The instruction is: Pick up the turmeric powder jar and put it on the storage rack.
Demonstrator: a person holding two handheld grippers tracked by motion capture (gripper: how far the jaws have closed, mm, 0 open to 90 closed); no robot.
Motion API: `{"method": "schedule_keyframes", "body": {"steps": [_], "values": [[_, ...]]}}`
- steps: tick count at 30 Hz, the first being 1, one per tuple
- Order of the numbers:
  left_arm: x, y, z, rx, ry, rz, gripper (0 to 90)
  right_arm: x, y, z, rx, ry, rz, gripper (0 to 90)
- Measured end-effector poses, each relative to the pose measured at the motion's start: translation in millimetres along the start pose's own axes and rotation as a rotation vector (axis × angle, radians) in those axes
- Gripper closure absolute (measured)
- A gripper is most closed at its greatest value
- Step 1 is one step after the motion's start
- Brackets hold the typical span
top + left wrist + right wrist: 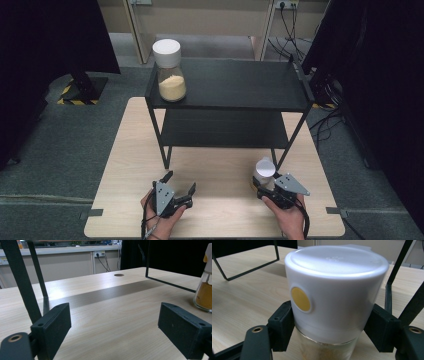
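Here's the table [125, 150] under me, pale wood, with the black 2-tier shelf [235, 85] standing across its far half, up at 12 o'clock from my hands. I judge the shelf is where jars go, because 1 big jar [170, 72] with a white lid and pale yellow grains already sits on the top tier, at the 10 o'clock corner.

Now the smaller jar [332, 295], white cap, a round yellow dot on its side, amber powder below in glass. It stands on the table at 4 o'clock, right by the shelf's near right leg. My right tool [270, 192] has its jaws on either side of it just under the cap, touching or nearly so; I cannot tell if the pinch is firm yet. Gripping below the cap's rim should stop it slipping out on a lift.

My left tool [176, 192] waits at 7 o'clock, jaws spread wide over bare wood, holding nothing. I'd say it's kept low and clear so the right has room.
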State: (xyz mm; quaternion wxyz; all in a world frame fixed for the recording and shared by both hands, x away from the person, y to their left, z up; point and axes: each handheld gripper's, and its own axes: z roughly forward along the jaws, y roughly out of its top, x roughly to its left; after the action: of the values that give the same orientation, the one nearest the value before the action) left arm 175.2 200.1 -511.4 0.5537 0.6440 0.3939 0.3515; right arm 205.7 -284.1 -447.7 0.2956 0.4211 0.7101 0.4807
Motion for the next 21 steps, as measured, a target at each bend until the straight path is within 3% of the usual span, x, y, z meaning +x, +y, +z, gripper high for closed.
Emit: {"method": "schedule_keyframes", "body": {"steps": [7,21], "values": [[-0.1,0.0,0.0,0.000,0.000,-0.001,10.9,6.3,-2.2,-7.0,-0.044,-0.014,-0.002,30.8],[-1.0,-0.1,-0.1,-0.001,0.002,0.004,10.9,9.4,19.7,-40.1,-0.195,-0.020,-0.002,30.9]]}}
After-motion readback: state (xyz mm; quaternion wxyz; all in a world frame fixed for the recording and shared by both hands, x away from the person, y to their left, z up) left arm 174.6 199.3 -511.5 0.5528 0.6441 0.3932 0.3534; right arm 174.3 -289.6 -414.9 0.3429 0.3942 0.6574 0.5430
